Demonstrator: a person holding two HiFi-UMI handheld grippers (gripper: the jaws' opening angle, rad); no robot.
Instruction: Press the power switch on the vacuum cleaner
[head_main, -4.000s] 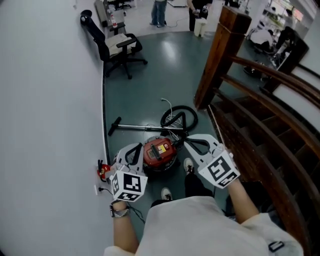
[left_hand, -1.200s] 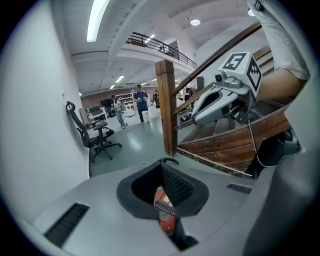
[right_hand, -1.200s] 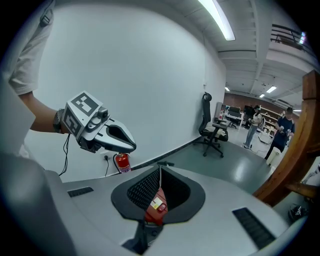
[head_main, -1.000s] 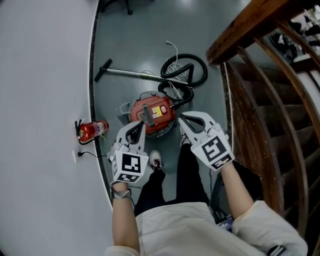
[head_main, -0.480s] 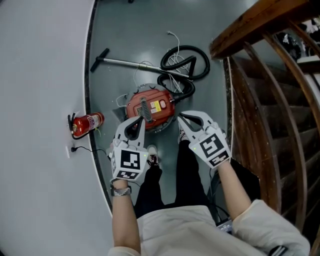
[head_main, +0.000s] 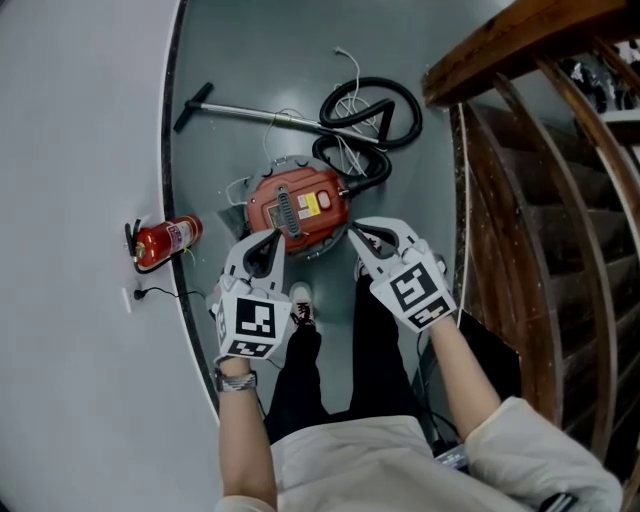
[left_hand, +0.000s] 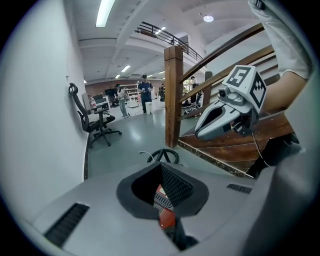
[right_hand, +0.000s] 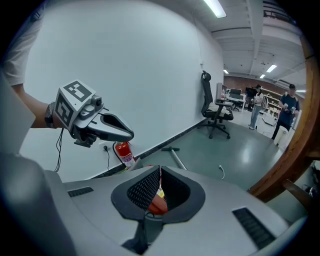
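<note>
The red round vacuum cleaner (head_main: 297, 208) stands on the grey floor, with a yellow label and a dark handle strip on its top. Its black hose (head_main: 372, 120) coils behind it and the wand (head_main: 240, 112) lies beside that. My left gripper (head_main: 274, 236) hangs shut over the vacuum's near left edge, and my right gripper (head_main: 353, 231) hangs shut just off its near right edge. Neither touches it. In the left gripper view a strip of the red vacuum (left_hand: 165, 215) shows behind the closed pads. The right gripper view shows a similar strip of the vacuum (right_hand: 157, 204).
A red fire extinguisher (head_main: 163, 240) lies by the white wall (head_main: 70, 200), near a wall socket with a plug. A wooden staircase (head_main: 530, 180) with a railing runs along the right. The person's shoes (head_main: 302, 305) stand just before the vacuum. An office chair (left_hand: 95, 120) and people stand farther off.
Both grippers have sunk closer to the vacuum and stay shut. The head view has shifted a little, so the vacuum sits higher in the frame.
</note>
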